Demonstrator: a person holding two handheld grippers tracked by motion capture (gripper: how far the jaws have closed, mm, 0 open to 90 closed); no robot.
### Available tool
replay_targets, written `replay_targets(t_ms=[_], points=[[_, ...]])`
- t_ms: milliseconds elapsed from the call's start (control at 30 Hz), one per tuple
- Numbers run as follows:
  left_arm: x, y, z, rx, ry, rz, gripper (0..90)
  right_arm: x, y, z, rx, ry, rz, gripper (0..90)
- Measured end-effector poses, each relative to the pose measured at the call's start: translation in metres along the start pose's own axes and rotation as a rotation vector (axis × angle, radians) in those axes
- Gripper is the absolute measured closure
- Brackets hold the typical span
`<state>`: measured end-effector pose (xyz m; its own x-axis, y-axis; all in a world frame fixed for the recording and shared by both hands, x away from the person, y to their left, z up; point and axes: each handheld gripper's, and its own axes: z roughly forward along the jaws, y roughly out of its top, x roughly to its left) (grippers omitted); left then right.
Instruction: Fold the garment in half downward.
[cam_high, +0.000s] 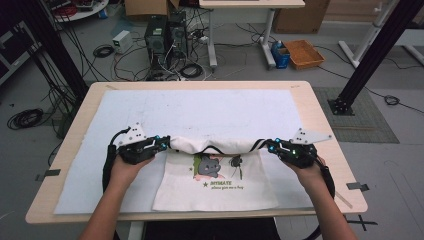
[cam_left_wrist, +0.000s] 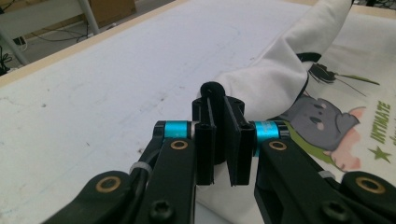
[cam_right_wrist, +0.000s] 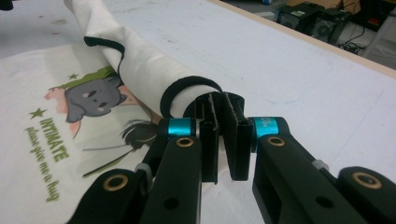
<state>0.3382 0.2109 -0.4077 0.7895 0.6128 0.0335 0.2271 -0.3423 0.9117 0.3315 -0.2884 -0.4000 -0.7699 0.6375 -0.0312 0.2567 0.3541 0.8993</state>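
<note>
Beyond the folded shirt the white mat lies bare (open passage to the table's far edge).

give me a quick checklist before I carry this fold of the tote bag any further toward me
1. Left gripper shut on the tote bag: ok.
2. Right gripper shut on its other corner: ok.
3. Folded edge between the grippers taut: not ok, it sags slightly.
4. Lower part of the bag flat on the white mat: ok.
5. Black handles tucked clear: cannot tell.
</note>
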Motion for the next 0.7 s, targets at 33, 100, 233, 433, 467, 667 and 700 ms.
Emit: replay_targets(t_ms=[33,100,233,433,467,667,700], points=[[-0.002,-0.003,-0.002,0.001,-0.005,0.002,83.0,0.002,-0.003,-0.002,0.002,0.003,0.003,86.0],[-0.007,-0.009,-0.005,0.006,-0.02,-0.002,83.1,0.006,-0.009,-0.004,0.013,0.011,0.002,86.0],[-0.016,-0.024,-0.011,0.011,-0.051,-0.027,81.0,0.014,-0.021,-0.008,0.035,0.03,-0.012,85.6],[-0.018,-0.036,-0.019,0.01,-0.045,-0.083,59.7,0.023,-0.034,-0.011,0.071,0.064,-0.001,65.7],[-0.018,-0.036,-0.02,0.008,-0.043,-0.091,58.3,0.024,-0.034,-0.011,0.075,0.064,0.005,60.2],[-0.016,-0.037,-0.02,0.008,-0.038,-0.116,52.3,0.024,-0.026,-0.019,0.02,0.073,0.01,50.2],[-0.016,-0.036,-0.019,0.007,-0.04,-0.115,52.3,0.023,-0.026,-0.019,0.02,0.068,0.023,50.2]])
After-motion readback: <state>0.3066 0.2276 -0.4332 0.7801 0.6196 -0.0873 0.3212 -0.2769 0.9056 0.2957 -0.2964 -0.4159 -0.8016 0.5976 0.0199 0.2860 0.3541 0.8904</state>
